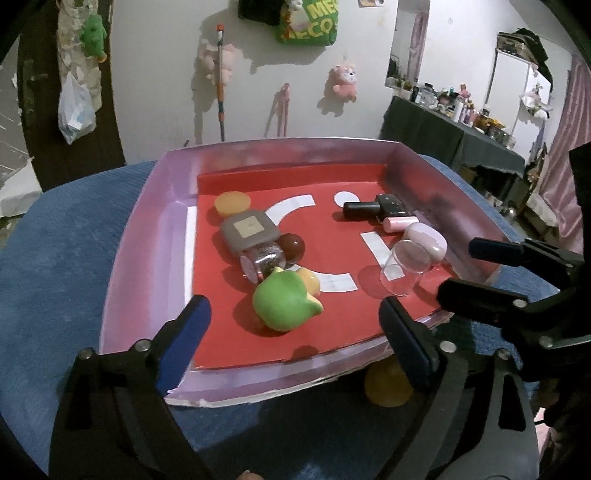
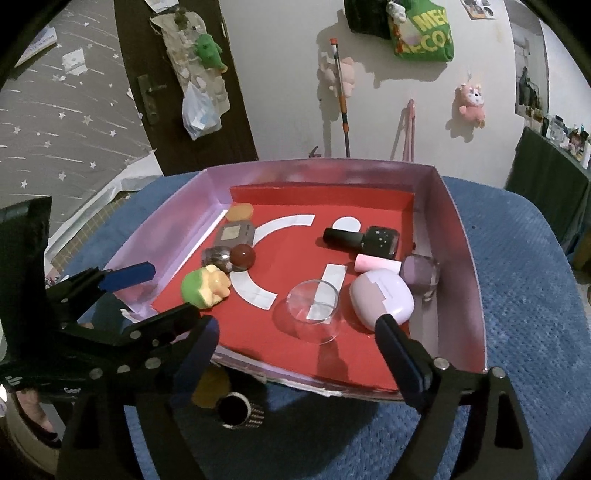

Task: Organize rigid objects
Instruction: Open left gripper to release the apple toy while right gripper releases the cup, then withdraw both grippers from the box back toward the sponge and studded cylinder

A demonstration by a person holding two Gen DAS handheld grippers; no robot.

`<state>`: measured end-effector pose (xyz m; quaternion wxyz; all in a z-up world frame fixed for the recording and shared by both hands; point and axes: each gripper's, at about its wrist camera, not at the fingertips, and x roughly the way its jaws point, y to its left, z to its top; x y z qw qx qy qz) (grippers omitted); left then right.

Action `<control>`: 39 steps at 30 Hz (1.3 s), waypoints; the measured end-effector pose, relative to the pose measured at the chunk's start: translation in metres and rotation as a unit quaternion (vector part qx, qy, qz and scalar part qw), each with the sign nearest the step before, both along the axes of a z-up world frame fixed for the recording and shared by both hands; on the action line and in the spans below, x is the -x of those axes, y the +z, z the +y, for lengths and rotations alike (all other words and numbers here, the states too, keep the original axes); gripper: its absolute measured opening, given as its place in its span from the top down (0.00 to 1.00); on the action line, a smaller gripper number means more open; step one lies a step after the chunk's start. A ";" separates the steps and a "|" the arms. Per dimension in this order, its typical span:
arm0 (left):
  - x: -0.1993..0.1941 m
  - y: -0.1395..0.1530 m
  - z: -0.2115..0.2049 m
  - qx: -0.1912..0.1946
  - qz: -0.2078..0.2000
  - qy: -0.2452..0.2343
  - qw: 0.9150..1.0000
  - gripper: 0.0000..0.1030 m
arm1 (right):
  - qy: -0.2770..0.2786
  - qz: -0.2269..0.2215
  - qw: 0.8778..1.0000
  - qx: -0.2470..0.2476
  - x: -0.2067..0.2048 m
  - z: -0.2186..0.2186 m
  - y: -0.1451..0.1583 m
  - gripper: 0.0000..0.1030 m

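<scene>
Both grippers released (nothing held): left gripper (image 1: 291, 332), right gripper (image 2: 295, 339), over tray (image 2: 465, 280).

At upper right a pink plush toy (image 2: 471, 103) hangs on the white wall, a green bag (image 2: 424, 33) above it; a plastic bag (image 2: 199, 112) hangs on the dark door at upper left.

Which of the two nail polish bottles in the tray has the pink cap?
The mauve-filled nail polish bottle by the tray's right wall; the black-capped black bottle lies farther back.
</scene>
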<state>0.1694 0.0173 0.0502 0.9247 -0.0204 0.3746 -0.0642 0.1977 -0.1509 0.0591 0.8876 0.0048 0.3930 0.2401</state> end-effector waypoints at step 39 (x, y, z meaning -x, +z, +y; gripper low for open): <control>0.075 -0.012 0.017 0.051 0.011 0.032 0.998 0.02 | -0.028 -0.020 0.998 -0.053 0.084 -0.021 0.006 0.00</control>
